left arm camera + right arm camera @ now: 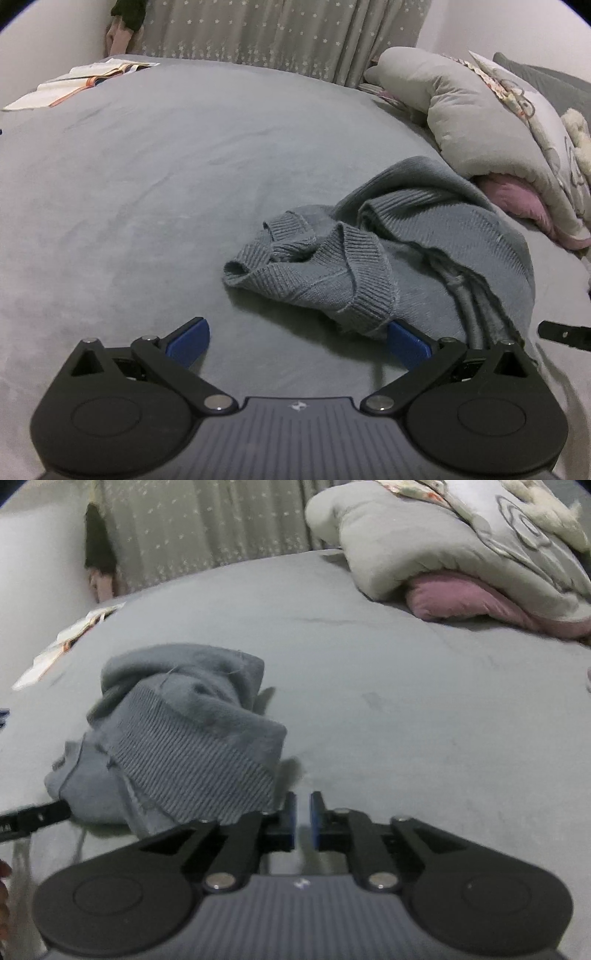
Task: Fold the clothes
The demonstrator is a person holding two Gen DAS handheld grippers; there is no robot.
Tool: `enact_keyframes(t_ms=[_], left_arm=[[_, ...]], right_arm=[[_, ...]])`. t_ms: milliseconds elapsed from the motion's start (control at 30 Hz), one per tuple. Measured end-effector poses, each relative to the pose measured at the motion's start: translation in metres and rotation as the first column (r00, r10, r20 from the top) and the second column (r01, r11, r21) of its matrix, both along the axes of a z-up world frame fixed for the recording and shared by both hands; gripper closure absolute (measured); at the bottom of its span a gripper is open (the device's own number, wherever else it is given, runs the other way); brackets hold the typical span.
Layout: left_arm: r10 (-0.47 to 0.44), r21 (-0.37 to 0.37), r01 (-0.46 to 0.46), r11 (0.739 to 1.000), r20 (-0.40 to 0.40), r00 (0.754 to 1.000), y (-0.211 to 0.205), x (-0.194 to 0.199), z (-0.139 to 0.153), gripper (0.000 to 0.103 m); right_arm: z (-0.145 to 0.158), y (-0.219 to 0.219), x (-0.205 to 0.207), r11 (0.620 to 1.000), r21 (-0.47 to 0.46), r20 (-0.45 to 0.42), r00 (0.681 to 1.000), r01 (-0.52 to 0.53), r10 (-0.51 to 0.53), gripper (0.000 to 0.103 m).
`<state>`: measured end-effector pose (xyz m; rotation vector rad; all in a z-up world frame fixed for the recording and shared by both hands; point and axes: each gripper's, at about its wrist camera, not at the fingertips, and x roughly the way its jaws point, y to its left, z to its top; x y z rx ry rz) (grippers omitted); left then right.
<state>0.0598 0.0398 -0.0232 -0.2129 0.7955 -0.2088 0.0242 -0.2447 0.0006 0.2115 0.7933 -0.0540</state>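
A grey-blue knitted sweater point(388, 258) lies crumpled on the grey bed sheet point(147, 184), with ribbed cuffs and hem folded over each other. My left gripper point(297, 343) is open wide just in front of it. Its right blue pad point(408, 343) sits under the sweater's ribbed edge, and its left pad rests over bare sheet. In the right wrist view the sweater point(184, 738) bunches up to the left of my right gripper point(303, 819). That gripper's blue pads stand a narrow gap apart with only sheet showing between them.
A heap of pale duvet and pillows point(480, 122) with a pink cushion point(517, 199) lies at the right. An open book point(81, 79) lies at the bed's far left edge. A starred curtain point(277, 33) hangs behind the bed.
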Motion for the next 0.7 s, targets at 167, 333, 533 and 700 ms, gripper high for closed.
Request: enact_keyframes(t_ms=[167,333,533,700], left_arm=[[-0.006,-0.002,0.006,1.000,-0.002,1.000,-0.002,-0.003,0.002,0.000],[-0.034,-0.003,0.034,0.999,0.007,0.999,-0.008,-0.007,0.005,0.000],[-0.054,-0.023,0.054,0.998,0.007,0.999,-0.009,-0.007,0.007,0.000],[-0.075,-0.047,0.075,0.996,0.009,0.997,-0.009,-0.007,0.008,0.000]], right_arm=[[0.007,0.017,-0.004,0.996,0.000,0.037,0.996,-0.084,0.084,0.058],[0.002,0.038,-0.006,0.987,0.019,0.023,0.987,-0.158,0.158,0.055],[-0.016,0.055,-0.006,0.979,-0.056,0.012,0.980,-0.197,0.198,0.062],[-0.017,0.051,-0.008,0.976,-0.121,0.027,0.982,-0.182,0.186,0.095]])
